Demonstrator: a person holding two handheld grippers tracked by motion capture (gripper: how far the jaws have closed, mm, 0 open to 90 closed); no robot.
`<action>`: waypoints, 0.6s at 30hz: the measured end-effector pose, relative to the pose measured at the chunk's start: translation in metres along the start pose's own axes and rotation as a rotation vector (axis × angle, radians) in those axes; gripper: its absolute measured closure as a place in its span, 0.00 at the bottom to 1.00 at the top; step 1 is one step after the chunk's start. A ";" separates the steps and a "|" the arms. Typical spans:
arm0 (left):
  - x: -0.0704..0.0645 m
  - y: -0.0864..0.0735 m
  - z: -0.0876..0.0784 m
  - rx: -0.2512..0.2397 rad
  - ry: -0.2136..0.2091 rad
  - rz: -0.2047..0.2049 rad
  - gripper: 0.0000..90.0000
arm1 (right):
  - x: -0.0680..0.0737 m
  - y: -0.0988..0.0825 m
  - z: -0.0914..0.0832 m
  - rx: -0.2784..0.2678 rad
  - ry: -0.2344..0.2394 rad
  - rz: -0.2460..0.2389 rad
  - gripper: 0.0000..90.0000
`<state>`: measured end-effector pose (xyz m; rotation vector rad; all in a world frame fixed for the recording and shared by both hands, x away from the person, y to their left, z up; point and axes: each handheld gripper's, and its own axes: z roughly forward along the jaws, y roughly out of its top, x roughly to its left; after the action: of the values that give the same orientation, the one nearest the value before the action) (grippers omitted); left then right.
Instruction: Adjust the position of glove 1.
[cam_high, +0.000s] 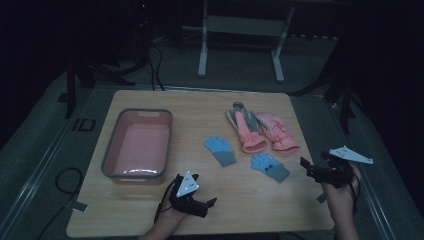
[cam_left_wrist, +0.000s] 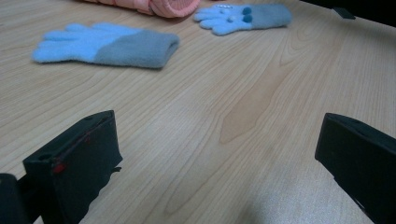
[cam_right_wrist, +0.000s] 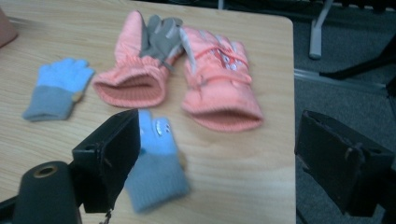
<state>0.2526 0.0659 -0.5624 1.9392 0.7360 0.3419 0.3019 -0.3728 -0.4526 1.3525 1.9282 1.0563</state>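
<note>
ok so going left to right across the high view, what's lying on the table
pink basin → left blue glove → pink glove with grey palm → right blue glove with dots → second pink glove. The last two overlap somewhat in left-to-right position; the blue one starts a little further left.

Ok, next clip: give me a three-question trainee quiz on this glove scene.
1. True or false: the pink tub holds a glove.
2. How many gloves lie on the table?
3. Which hand-held gripper is nearer the tub: A left, B right?

Key: 1 false, the tub looks empty. 2 four: two small blue gloves, two larger pink gloves. 3 A.
</note>
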 end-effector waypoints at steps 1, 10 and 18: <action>0.000 0.000 0.000 0.001 0.000 0.000 0.00 | 0.002 0.004 0.000 -0.002 0.003 -0.012 0.15; 0.000 0.000 0.000 -0.002 0.000 0.000 0.00 | 0.030 0.034 0.008 -0.003 0.062 -0.076 0.12; 0.001 0.000 0.000 0.000 -0.003 -0.001 0.00 | 0.056 0.053 0.028 -0.001 0.177 -0.146 0.14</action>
<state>0.2531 0.0661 -0.5625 1.9393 0.7349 0.3378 0.3317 -0.3025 -0.4224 1.1308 2.1182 1.1359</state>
